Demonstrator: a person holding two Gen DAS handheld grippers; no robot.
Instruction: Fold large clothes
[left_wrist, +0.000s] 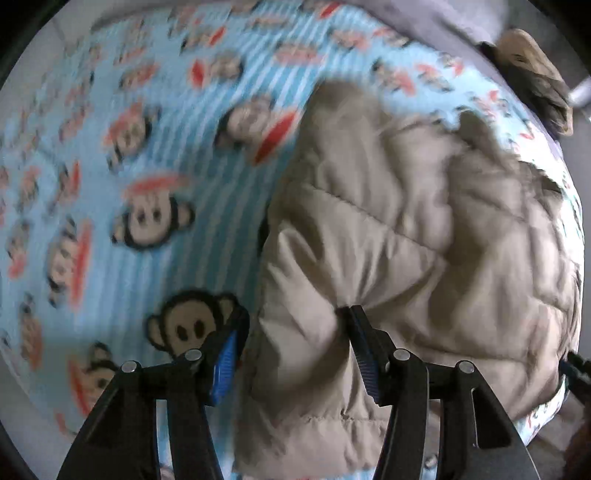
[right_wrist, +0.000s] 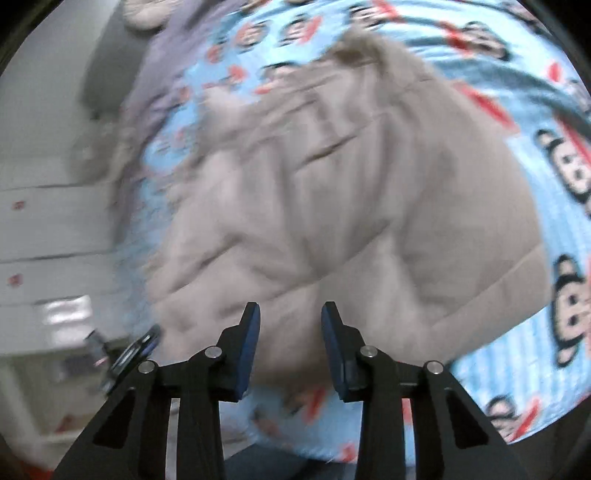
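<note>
Left hand-held gripper (left_wrist: 291, 325) half open, straddling beige jacket (left_wrist: 406, 229) edge.

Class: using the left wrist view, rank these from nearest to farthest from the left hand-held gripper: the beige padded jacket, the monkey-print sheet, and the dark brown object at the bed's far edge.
1. Beige padded jacket: between the left hand-held gripper's fingers.
2. Monkey-print sheet: just left, spreading beyond.
3. Dark brown object: top right, far edge.

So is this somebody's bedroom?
Probably a bedroom. The puffy beige jacket lies on a bed sheet printed with cartoon monkeys, like a bed, and white drawers stand beside it.
</note>
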